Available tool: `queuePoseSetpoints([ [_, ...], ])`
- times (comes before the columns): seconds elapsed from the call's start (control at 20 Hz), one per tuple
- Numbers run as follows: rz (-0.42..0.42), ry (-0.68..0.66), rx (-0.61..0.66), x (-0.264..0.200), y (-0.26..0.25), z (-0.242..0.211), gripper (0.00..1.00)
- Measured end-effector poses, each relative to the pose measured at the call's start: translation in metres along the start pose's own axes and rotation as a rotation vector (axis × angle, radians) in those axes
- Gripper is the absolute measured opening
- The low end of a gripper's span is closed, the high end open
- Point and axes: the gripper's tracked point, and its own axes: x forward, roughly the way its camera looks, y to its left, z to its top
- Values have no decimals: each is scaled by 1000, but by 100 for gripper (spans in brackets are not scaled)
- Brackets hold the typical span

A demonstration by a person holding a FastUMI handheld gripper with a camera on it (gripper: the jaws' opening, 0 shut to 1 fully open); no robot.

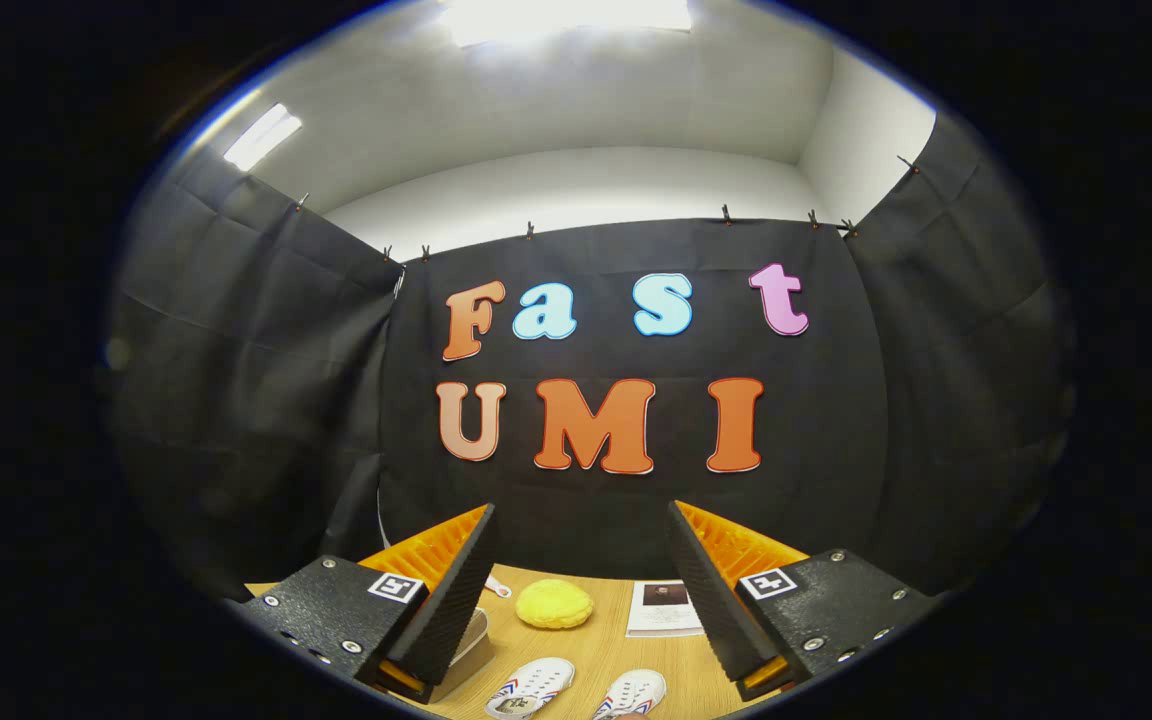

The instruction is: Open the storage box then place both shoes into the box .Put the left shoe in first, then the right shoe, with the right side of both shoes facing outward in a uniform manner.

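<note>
Claw (581, 590): spread wide, empty, I'm holding it high over the bench (586, 650)
Shoes (576, 690): side by side below, waiting
Box (471, 650): beside left finger, probably first stop

Bright ceiling panels (568, 18) glare overhead — the black cloth stays dim, fisheye bending everything toward the edges.

Yellow sponge (555, 604), booklet (664, 608) on table (596, 650)
</note>
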Motion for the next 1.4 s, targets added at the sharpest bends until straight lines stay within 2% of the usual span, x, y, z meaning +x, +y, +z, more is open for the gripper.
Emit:
queuePoseSetpoints([
  [0.2, 13, 2, 22, 1, 3, -4, 99],
  [0.55, 81, 45, 114, 4, 20, -21, 99],
  [0.8, 140, 169, 202, 11, 41, -63, 99],
  [1.05, 245, 286, 335, 21, 75, -105, 99],
  [1.4, 335, 463, 366, 29, 115, -177, 97],
])
